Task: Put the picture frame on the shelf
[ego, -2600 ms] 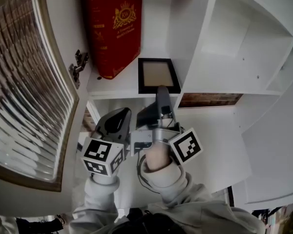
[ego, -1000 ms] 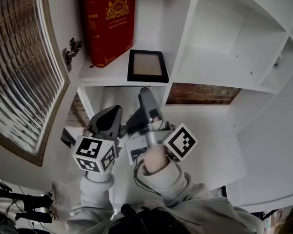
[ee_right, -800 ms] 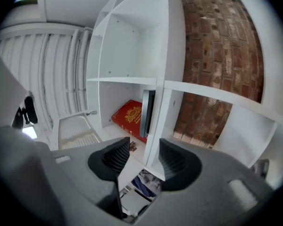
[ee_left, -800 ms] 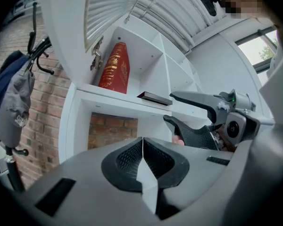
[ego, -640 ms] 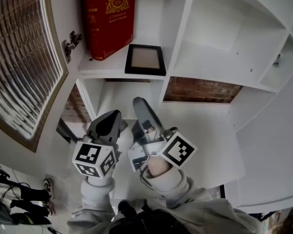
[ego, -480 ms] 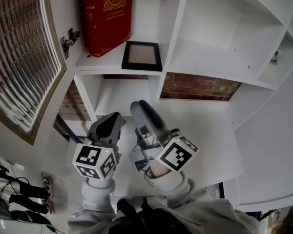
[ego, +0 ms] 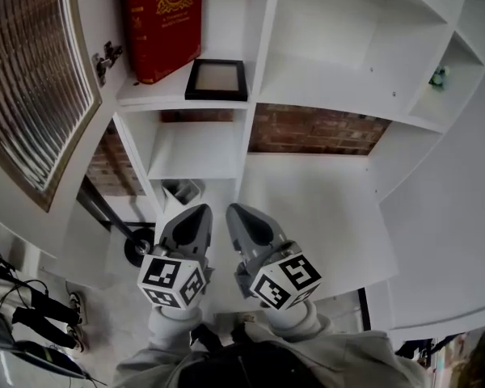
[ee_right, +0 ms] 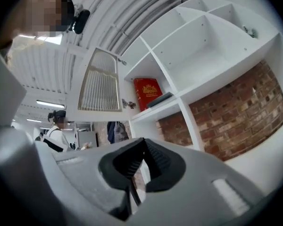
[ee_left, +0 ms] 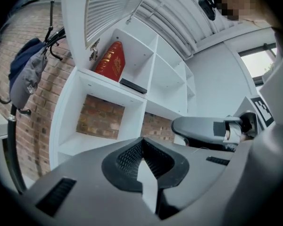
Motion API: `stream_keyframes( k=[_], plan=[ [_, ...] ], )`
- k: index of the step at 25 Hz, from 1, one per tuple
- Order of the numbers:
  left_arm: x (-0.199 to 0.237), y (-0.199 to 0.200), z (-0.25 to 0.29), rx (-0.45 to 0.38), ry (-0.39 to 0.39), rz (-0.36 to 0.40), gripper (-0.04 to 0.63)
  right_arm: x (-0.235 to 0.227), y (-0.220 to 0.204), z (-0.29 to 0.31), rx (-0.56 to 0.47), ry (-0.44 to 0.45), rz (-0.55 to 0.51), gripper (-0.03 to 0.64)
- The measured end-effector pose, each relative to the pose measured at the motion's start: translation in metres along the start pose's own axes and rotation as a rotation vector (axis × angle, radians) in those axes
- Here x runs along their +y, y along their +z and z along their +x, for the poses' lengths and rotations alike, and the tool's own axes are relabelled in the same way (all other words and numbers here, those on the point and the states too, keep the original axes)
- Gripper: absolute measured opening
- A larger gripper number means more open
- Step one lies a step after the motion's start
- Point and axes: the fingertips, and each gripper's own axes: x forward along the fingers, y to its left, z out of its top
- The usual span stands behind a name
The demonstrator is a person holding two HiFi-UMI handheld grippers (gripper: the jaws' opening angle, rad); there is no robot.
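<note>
The black picture frame (ego: 217, 80) lies flat on the upper left shelf, next to an upright red book (ego: 162, 23). It also shows in the left gripper view (ee_left: 133, 85) and the right gripper view (ee_right: 161, 99). Both grippers hang side by side well below and in front of that shelf, apart from the frame. My left gripper (ego: 196, 217) is shut and empty. My right gripper (ego: 241, 213) has just been closing its jaws; they now meet with nothing between them.
The white shelf unit (ego: 250, 111) has brick behind its lower compartments. A louvred cabinet door (ego: 32, 87) stands open at the left. A small green object (ego: 439, 75) sits on a far right shelf. A coat stand with a bag (ee_left: 26, 74) is left of the unit.
Both grippers have drawn back and down from the shelf. The right gripper has rolled upright and its jaws have come together. The frame stays where it lay.
</note>
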Motion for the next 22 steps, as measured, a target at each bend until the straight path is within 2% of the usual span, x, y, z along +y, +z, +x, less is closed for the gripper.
stream_keyframes(
  k=[3,5,13,22],
  plan=[
    [-0.014,-0.024,-0.003,0.035,-0.019,-0.023,0.006,-0.015,-0.033,-0.023,0.095,-0.053,0.043,0.0],
    [-0.021,-0.037,-0.005,0.053,-0.03,-0.029,0.006,-0.021,-0.042,-0.036,0.11,-0.071,0.052,0.0],
    [-0.038,-0.05,-0.004,0.058,-0.05,0.013,0.006,-0.032,-0.03,-0.056,0.033,-0.141,-0.007,0.0],
    [-0.043,-0.055,-0.005,0.081,-0.065,0.034,0.006,-0.02,-0.031,-0.053,0.033,-0.1,0.009,0.0]
  ],
)
